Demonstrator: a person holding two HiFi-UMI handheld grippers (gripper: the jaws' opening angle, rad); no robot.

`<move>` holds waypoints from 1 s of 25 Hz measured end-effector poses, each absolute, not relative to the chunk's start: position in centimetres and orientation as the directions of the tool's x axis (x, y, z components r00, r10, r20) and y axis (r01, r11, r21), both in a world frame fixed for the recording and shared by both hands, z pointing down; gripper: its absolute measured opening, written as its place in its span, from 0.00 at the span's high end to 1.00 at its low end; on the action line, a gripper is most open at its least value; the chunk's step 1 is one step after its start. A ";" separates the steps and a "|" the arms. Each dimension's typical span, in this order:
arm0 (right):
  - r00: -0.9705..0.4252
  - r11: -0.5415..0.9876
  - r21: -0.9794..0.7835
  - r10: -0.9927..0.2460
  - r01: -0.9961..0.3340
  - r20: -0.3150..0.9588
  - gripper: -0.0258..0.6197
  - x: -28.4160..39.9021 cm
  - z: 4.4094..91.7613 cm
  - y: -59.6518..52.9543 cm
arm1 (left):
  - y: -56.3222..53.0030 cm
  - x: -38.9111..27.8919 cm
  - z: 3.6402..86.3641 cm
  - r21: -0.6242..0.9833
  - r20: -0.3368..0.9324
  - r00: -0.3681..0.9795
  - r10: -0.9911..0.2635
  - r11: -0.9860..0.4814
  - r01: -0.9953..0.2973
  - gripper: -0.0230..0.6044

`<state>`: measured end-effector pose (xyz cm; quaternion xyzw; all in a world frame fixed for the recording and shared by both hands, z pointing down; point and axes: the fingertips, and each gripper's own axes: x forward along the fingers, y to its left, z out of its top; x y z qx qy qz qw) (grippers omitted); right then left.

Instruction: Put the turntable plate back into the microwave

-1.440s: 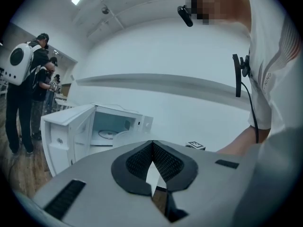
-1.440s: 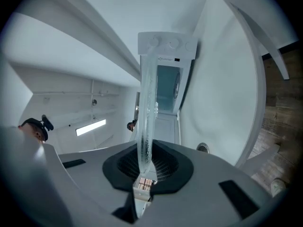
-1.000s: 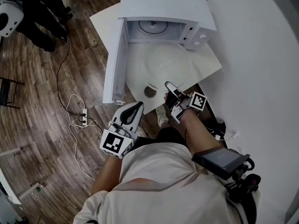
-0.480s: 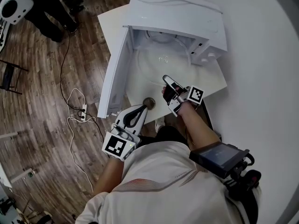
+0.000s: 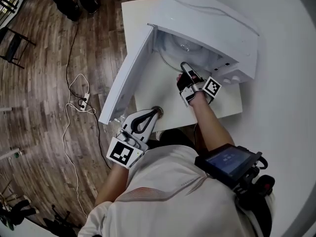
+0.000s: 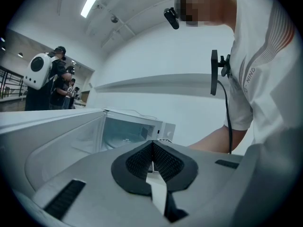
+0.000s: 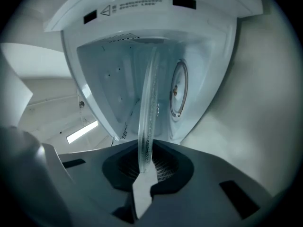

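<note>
Glass turntable plate [image 7: 147, 103] is clamped by its rim in my right gripper [image 5: 185, 67] and reaches partly into the cavity of the white microwave [image 5: 212, 21]. Inside I see only the roller ring [image 7: 180, 91], apart from the plate. The open door [image 5: 126, 80] stands at the left. My left gripper [image 5: 149, 116] has its jaws pressed together on nothing, near the table [image 5: 232, 105] edge. A white cable [image 5: 74, 102] lies on the wooden floor [image 5: 39, 83]

Your shirt [image 6: 267, 56] shows the letters "NING"; a warning triangle beside unreadably small print marks the microwave [image 7: 142, 17]; square coded markers ride your left gripper [image 5: 157, 111] and right gripper [image 5: 185, 65].
</note>
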<state>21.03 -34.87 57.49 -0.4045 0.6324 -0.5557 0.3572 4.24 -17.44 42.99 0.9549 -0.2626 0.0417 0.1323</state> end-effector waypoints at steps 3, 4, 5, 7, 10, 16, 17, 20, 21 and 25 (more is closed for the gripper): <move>-0.388 0.028 -0.992 -0.921 -0.121 0.021 0.91 22.1 58.2 -36.9 | -18.3 4.2 43.0 0.265 0.138 0.845 -0.517 -0.803 -0.534 0.95; -0.381 0.017 -0.992 -0.924 -0.123 0.032 0.91 22.3 58.4 -37.6 | -18.5 4.2 43.1 0.272 0.137 0.838 -0.528 -0.794 -0.544 0.95; -0.375 0.005 -0.992 -0.926 -0.123 0.042 0.91 22.5 58.5 -38.1 | -18.6 4.1 43.2 0.276 0.136 0.832 -0.537 -0.786 -0.553 0.95; -0.353 -0.015 -0.993 -0.934 -0.118 0.057 0.91 22.7 58.5 -39.1 | -18.7 4.0 43.4 0.275 0.133 0.826 -0.547 -0.781 -0.561 0.95; -0.310 -0.039 -0.993 -0.948 -0.114 0.073 0.91 22.9 58.8 -40.1 | -18.7 3.7 43.6 0.284 0.119 0.821 -0.559 -0.773 -0.567 0.95; -0.233 -0.088 -0.990 -0.966 -0.106 0.111 0.91 22.9 59.2 -41.7 | -18.9 2.6 43.5 0.291 0.111 0.816 -0.567 -0.767 -0.572 0.95; -0.218 -0.096 -0.989 -0.969 -0.111 0.119 0.91 23.1 59.5 -41.9 | -18.9 2.4 43.5 0.290 0.110 0.816 -0.568 -0.767 -0.572 0.95; -0.169 -0.131 -0.987 -0.975 -0.096 0.145 0.91 23.4 59.8 -42.2 | -18.8 2.1 43.5 0.290 0.112 0.816 -0.567 -0.767 -0.572 0.95; -0.155 -0.135 -0.987 -0.977 -0.088 0.147 0.91 23.6 59.9 -42.3 | -18.8 2.1 43.5 0.291 0.112 0.818 -0.565 -0.768 -0.571 0.95; -0.124 -0.140 -0.988 -0.981 -0.064 0.147 0.91 24.2 60.0 -43.1 | -18.8 2.0 43.3 0.293 0.110 0.823 -0.557 -0.773 -0.562 0.95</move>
